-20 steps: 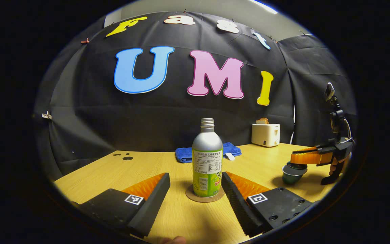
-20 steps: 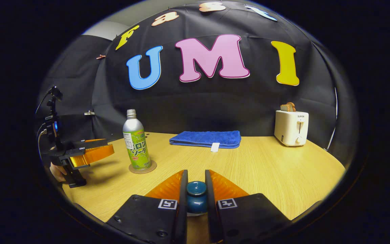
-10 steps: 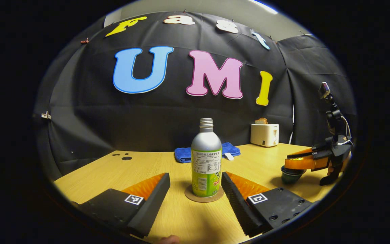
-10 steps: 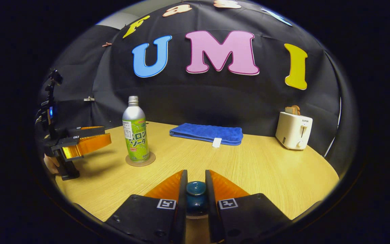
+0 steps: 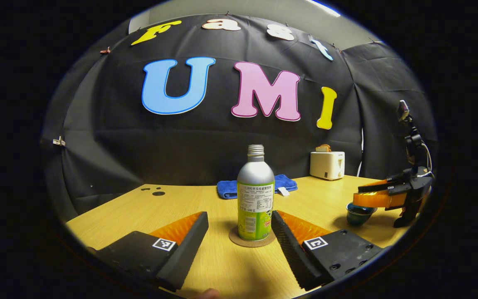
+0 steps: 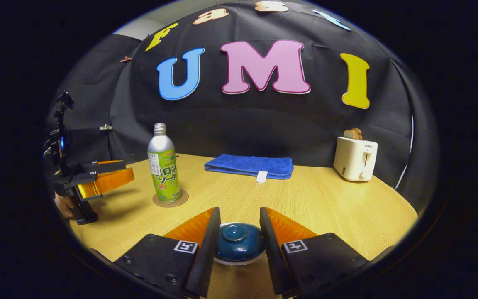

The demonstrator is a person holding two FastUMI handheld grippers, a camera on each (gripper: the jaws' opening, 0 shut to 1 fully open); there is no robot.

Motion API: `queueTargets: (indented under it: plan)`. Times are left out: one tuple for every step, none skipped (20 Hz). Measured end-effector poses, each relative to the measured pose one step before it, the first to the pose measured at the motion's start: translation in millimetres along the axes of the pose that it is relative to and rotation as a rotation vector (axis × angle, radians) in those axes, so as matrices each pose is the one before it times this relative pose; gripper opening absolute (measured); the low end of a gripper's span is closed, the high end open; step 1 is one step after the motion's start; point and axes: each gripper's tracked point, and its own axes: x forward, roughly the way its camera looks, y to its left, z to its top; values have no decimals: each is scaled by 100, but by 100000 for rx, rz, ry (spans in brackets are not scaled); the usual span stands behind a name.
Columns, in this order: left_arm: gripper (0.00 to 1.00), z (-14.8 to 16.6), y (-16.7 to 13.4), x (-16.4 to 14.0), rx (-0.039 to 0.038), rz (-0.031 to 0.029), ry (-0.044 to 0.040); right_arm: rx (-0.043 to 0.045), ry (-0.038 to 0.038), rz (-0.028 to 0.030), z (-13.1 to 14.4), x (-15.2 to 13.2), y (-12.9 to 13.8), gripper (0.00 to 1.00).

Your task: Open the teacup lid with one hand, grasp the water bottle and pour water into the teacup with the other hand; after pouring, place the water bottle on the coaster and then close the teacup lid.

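A silver bottle with a green label stands upright and uncapped on a round cork coaster. My left gripper is open, its fingertips on either side of the bottle's base without pressing it. In the right gripper view the dark blue teacup lid rests on the teacup, low between the spread fingers of my open right gripper, which do not hold it. The left gripper view has the teacup at the far right under the right gripper. The bottle and left gripper appear at the left of the right gripper view.
A folded blue towel lies at the back of the wooden table. A white toaster with toast in it stands at the back right. A hand holds the left gripper near the table's left edge.
My right gripper has opened and let go of the lid's knob; the lid now sits on the teacup between the spread fingers. The left gripper and bottle have hardly moved.
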Motion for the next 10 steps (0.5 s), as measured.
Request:
queueTargets:
  plan:
    - [96,17,-34,-371,-16,1049,22,489,-2701,-664,377,-312,-107,64]
    - [96,-18,-123,-170,59,698,-73,-28,-2941,-593,542,-574,-89,73]
    - [96,81,-153,-381,-21,370,33,-553,-2751,-662,390,-370,-65,80]
    - [96,-100,-271,-140,6,445,-30,-712,-2662,-925,311,-333,-181,85]
    - [96,29,-117,-246,-43,767,64,-385,-2545,-726,410,-321,-77,91]
    - [96,-108,39,-118,-95,1484,130,434,-327,-1006,-25,-249,-132,92]
    - [95,69,163,-394,14,2571,13,784,694,-860,-267,-151,-189,93]
    - [96,-69,273,-190,-54,3414,156,1582,-171,-367,73,-218,90,95]
    - [96,34,81,-318,-57,2578,7,-371,100,-1738,-20,73,-187,98]
    - [96,-3,-588,-315,44,321,-67,278,-77,-1967,66,-177,-542,98]
